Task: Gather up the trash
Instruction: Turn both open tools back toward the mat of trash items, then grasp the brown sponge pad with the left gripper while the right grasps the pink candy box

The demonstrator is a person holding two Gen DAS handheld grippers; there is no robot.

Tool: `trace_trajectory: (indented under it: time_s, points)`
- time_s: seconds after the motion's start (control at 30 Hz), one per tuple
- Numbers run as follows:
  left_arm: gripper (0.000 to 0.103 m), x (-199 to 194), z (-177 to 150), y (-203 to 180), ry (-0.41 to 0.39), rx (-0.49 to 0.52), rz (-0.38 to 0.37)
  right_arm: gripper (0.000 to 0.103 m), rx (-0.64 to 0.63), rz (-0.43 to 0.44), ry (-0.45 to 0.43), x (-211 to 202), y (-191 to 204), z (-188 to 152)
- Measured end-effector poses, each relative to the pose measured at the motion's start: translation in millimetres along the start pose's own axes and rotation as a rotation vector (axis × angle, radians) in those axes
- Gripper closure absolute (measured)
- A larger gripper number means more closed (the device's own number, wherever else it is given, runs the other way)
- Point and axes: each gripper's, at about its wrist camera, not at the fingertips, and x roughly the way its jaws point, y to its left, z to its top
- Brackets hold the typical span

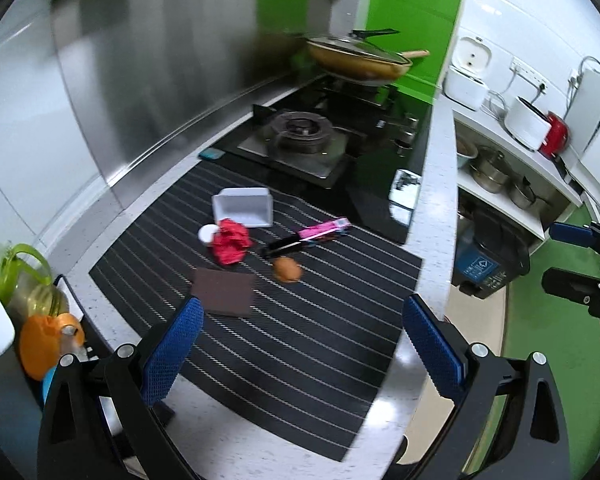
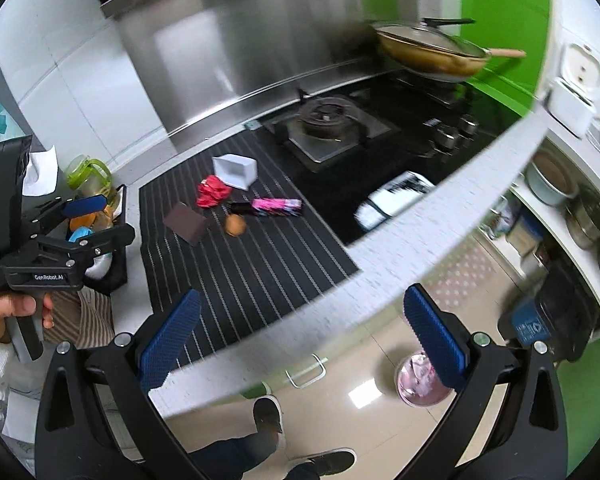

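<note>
Trash lies on a black striped mat (image 1: 300, 340) (image 2: 240, 272): a crumpled red wrapper (image 1: 231, 241) (image 2: 212, 192), a pink packet (image 1: 324, 230) (image 2: 278, 204), a brown round piece (image 1: 287, 269) (image 2: 235, 225), a brown card (image 1: 223, 291) (image 2: 186, 222), a white open box (image 1: 244, 206) (image 2: 236, 170) and a small white lid (image 1: 208, 234). My left gripper (image 1: 300, 344) is open and empty, above the mat's near part. My right gripper (image 2: 300, 340) is open and empty over the counter's front edge. A pink-lined bin (image 2: 420, 380) stands on the floor below.
A gas hob (image 1: 304, 136) (image 2: 332, 120) with a lidded pan (image 1: 360, 56) (image 2: 432, 48) sits behind the mat. Bottles (image 1: 28, 280) (image 2: 92, 184) stand at the left. A blue-labelled bin (image 1: 488, 260) (image 2: 540, 320) and pot shelves (image 1: 500, 176) are at the right.
</note>
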Motion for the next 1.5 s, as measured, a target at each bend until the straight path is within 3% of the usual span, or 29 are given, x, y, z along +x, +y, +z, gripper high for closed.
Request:
trace_trajectory:
  time_s: [0.33,0.77,1.1,1.17,1.23,1.5]
  points:
    - [0.007,42,-1,38,0.056,-0.064,0.041,0.003,-0.079,0.05,0.058,55,37,37]
    - [0.007,134,-3,68,0.2,-0.108,0.125,0.003,-0.183,0.139,0.179,138,24,67]
    - [0.007,165,-6,78,0.25,-0.102,0.12,0.003,-0.185,0.16,0.216,172,16,81]
    - [0.011,166,-6,77,0.25,-0.094,0.116,0.003,-0.189,0.161,0.219,175,17,83]
    - [0.03,169,-7,77,0.266,-0.094,0.109,0.003,-0.192,0.163,0.221,177,19,84]
    - [0.031,160,-6,79,0.251,-0.125,0.091,0.003,-0.222,0.164,0.236,186,24,84]
